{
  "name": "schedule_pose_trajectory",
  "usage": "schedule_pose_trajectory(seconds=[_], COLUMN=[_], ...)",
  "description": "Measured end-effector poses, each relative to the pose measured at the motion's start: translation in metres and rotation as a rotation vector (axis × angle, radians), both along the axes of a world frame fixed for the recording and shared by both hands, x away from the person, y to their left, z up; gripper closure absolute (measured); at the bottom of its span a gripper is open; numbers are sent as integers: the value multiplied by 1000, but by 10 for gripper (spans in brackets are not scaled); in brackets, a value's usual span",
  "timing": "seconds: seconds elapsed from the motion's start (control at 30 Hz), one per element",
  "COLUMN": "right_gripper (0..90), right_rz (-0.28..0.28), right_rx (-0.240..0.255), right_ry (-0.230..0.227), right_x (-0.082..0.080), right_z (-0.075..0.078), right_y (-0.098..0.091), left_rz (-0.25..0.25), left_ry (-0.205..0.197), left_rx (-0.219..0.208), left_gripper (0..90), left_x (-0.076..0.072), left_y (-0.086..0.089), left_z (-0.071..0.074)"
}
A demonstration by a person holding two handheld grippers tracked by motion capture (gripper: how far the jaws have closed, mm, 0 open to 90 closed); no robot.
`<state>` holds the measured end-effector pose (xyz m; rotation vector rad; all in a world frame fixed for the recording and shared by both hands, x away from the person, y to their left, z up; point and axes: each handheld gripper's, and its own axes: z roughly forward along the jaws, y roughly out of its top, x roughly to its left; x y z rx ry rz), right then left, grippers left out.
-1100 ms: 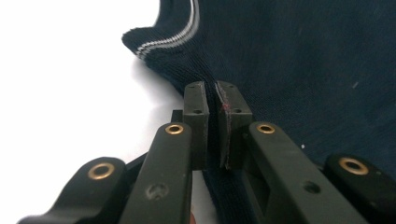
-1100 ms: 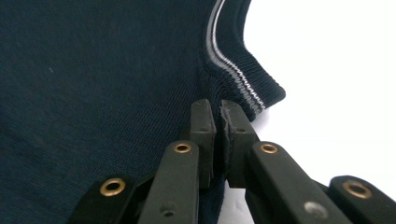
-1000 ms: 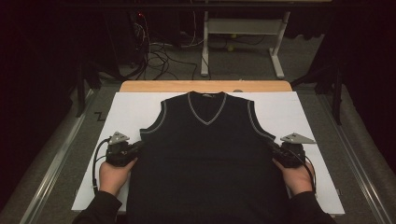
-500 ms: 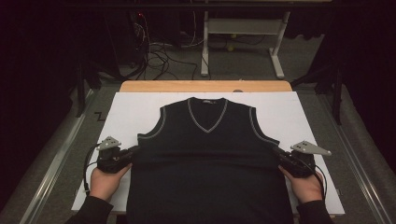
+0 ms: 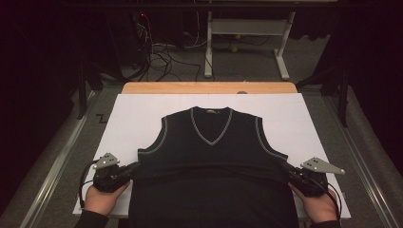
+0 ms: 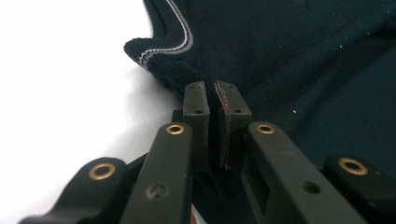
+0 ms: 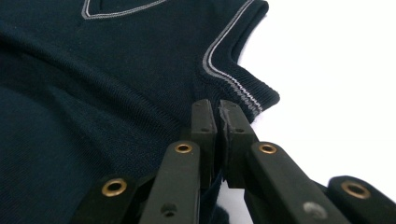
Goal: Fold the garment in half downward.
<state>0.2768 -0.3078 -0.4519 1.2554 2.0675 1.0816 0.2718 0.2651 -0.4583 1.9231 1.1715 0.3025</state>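
The dark sleeveless vest (image 5: pixel 211 156) lies flat, front up, on the white sheet (image 5: pixel 133 118) covering the table (image 5: pixel 209 87), its V-neck toward the far side and its lower half running off the near edge between the person's forearms. It looks like a soft, light knit: limp, with no stiffness of its own, likely to sag and crease wherever it is unsupported, and stretchy enough to deform under a hard pull. It should not slip much on the pads, and nothing about it is fragile. The sensible hold is the one in use, at the two side seams just below the armholes, where the ribbed edging (image 6: pixel 161 49) gives a firmer bite.

The left gripper (image 5: pixel 124 172) is clamped on the vest's left side seam, its jaws pressed together over the fabric (image 6: pixel 212 100). The right gripper (image 5: pixel 291 172) is likewise closed tight on the right side seam (image 7: pixel 218 112).

Compared with the earlier frames, both grippers sit nearer the person and a little farther apart, and the whole vest has slid toward the near edge. More white sheet now shows beyond the collar, and a taut cross-fold runs between the two grips.
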Motion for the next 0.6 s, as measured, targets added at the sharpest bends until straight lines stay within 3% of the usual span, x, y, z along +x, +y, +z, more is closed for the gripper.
schedule_pose_trajectory(seconds=[0.27,0.4,0.6], right_gripper=[866,865,865], right_rz=[17,30,45], right_rx=[5,0,-2], right_ry=[-1,1,7], right_x=[-16,-28,-42], right_z=[-1,-1,-3], right_y=[-2,-3,-5], left_rz=[-14,-10,-28], left_ry=[5,6,30], left_rx=[6,-19,0], left_gripper=[804,804,803], left_x=[-14,-25,-41], left_y=[1,4,4], left_z=[0,-1,-7])
